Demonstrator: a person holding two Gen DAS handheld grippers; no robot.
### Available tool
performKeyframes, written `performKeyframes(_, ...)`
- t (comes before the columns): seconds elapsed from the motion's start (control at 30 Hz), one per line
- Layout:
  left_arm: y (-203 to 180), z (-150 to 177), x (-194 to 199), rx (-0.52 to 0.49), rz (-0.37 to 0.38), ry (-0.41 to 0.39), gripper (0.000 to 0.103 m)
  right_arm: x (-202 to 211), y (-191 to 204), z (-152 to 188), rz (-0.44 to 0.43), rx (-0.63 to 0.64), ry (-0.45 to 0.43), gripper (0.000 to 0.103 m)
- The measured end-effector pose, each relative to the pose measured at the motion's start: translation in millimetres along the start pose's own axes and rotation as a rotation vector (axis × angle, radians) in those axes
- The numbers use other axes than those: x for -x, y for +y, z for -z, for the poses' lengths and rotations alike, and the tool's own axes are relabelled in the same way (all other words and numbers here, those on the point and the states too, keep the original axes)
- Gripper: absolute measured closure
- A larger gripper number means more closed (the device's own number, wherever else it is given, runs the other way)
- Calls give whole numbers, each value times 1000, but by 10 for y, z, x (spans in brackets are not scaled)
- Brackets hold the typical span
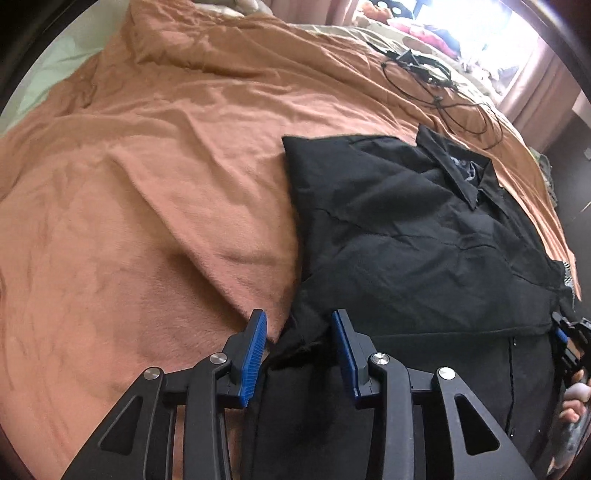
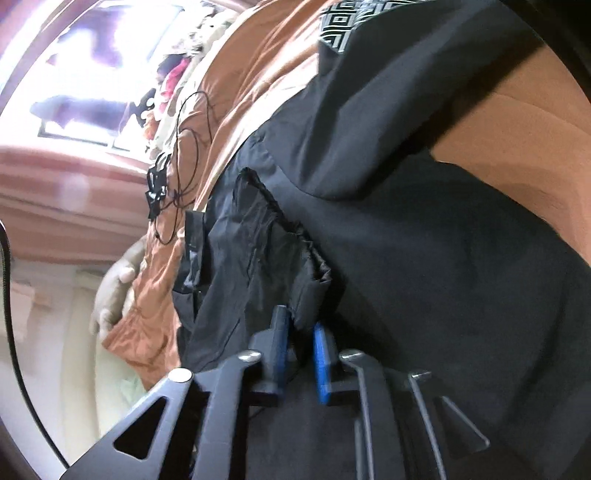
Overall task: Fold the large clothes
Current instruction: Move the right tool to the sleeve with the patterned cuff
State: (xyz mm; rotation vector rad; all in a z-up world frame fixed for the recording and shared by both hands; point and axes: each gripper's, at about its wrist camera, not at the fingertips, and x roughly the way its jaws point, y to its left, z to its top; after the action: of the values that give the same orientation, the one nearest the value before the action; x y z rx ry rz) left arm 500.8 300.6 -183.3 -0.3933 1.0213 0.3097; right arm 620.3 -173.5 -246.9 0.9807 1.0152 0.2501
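Observation:
A black collared shirt (image 1: 413, 229) lies partly folded on an orange-brown blanket (image 1: 147, 184), collar toward the far right. My left gripper (image 1: 299, 323) is open, its blue pads straddling the shirt's near left hem without closing on it. My right gripper (image 2: 301, 325) is shut on a fold of the black shirt (image 2: 406, 258), pinching a gathered seam edge between its blue pads. The right gripper also shows at the right edge of the left wrist view (image 1: 569, 339), at the shirt's right side.
Black cables with a small device (image 1: 436, 77) lie on the blanket beyond the collar. Pillows and toys (image 1: 424, 33) sit by a bright window at the far end. A patterned cloth (image 2: 340, 22) peeks from under the shirt. The bed's edge (image 2: 122, 332) drops at the left in the right wrist view.

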Motion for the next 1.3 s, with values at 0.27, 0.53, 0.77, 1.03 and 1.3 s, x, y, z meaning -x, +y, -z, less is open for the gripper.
performKeyframes(0.27, -277, 90, 493, -18, 26, -96, 22, 664, 19, -304, 48, 51, -110, 51)
performKeyframes(0.53, -597, 179, 782, 21, 69, -143, 22, 1312, -361, -677, 91, 14, -210, 51)
performKeyframes(0.77, -786, 306, 901, 81, 108, -161, 22, 1750, -655, -962, 97, -6, -307, 51)
performKeyframes(1.03, -836, 427, 773, 74, 109, -165, 22, 2150, -950, -1314, 110, -2, -418, 51)
performKeyframes(1.3, -792, 440, 604, 107, 119, -138, 22, 2029, -1252, -1487, 153, -28, -395, 52)
